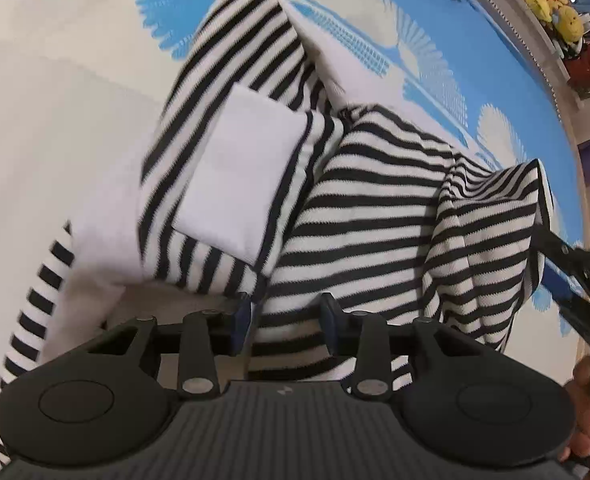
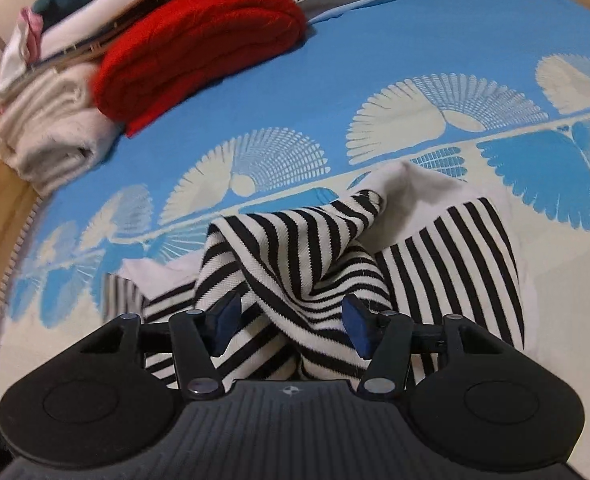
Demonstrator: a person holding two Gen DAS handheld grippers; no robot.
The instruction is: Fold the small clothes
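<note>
Low in my left view, my left gripper (image 1: pixel 286 316) has its jaws parted around the striped garment (image 1: pixel 359 216). My right gripper (image 2: pixel 289 326) is likewise spread, stripes bunched between. Beyond lies the blue bedspread (image 2: pixel 335 60); a red folded knit (image 2: pixel 199 40) sits upper left.

Black-and-white striped garment (image 1: pixel 359 216) with white pocket; crumpled, partly lifted off bedspread.

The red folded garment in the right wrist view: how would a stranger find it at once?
Look at the blue bedspread with white fan patterns, then its far left corner. The red folded garment lies there against a pile of pale folded clothes. It alone is bright red.
</note>
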